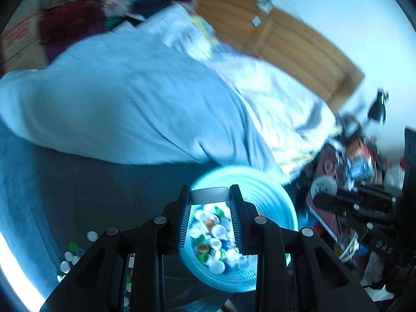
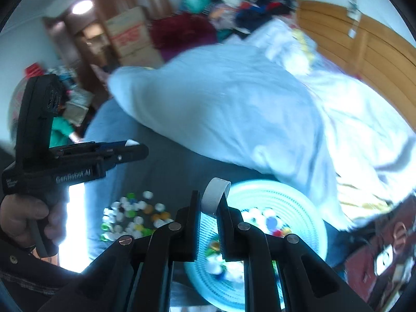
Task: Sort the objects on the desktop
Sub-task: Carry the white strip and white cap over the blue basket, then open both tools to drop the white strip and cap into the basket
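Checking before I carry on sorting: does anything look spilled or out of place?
Yes: a scatter of loose bottle caps lies on the dark bedcover beside the blue basket, not in it, where other caps are gathered.

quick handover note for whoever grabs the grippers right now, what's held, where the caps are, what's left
Left gripper: shut on a white cap, held flat above the blue basket.
Right gripper: shut on another white cap, pinched by its rim, also over the basket.
Done: many mixed caps already lie in the basket.
Left: drop both held caps in, then collect the loose caps scattered on the dark sheet beside the basket.
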Available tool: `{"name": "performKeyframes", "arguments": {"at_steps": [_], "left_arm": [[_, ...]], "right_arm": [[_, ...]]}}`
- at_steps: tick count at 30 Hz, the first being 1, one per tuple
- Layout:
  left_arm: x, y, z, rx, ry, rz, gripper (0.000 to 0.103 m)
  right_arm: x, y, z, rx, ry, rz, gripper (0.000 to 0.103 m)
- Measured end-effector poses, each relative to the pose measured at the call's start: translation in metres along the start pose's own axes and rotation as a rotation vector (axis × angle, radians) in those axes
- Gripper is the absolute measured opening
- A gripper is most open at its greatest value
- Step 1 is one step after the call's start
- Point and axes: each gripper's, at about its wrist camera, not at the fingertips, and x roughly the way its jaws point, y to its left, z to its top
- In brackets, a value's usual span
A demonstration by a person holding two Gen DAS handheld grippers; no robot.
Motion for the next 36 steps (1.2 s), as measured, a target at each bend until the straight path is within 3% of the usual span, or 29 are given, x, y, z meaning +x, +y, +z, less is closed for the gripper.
{"name": "performKeyframes", "arguments": {"at_steps": [6, 8, 29, 30, 31, 32, 33, 34, 36], "left_arm": [[0.062, -0.051, -0.005, 0.120, 0.180, -0.012, 0.025], [0.069, -0.058, -0.009, 0.135, 0.200, -0.013, 0.025], [0.079, -0.068, -0.012, 0.144, 0.208, -0.023, 0.025], [0.080, -0.068, -0.012, 0.148, 0.208, -0.023, 0.031], [0.080, -0.068, -0.012, 0.149, 0.198, -0.011, 0.044], [0.078, -0.067, -0.011, 0.141, 0.176, 0.002, 0.051], [0.077, -0.066, -0.011, 0.134, 0.161, 0.005, 0.059], [0.076, -0.065, -0.011, 0.129, 0.156, 0.006, 0.059], [0.077, -0.061, -0.010, 0.119, 0.155, 0.009, 0.059]], "right_arm": [[0.010, -0.040, -0.018, 0.106, 0.066, -0.038, 0.012], [0.011, -0.047, -0.025, 0.123, 0.075, -0.041, 0.012], [0.024, -0.052, -0.036, 0.137, 0.107, -0.041, 0.013], [0.024, -0.054, -0.036, 0.139, 0.104, -0.048, 0.013], [0.023, -0.055, -0.036, 0.141, 0.102, -0.055, 0.019], [0.023, -0.057, -0.036, 0.146, 0.099, -0.062, 0.032], [0.023, -0.058, -0.036, 0.148, 0.097, -0.066, 0.038], [0.022, -0.059, -0.036, 0.148, 0.096, -0.070, 0.044], [0.024, -0.061, -0.035, 0.147, 0.101, -0.073, 0.044]]}}
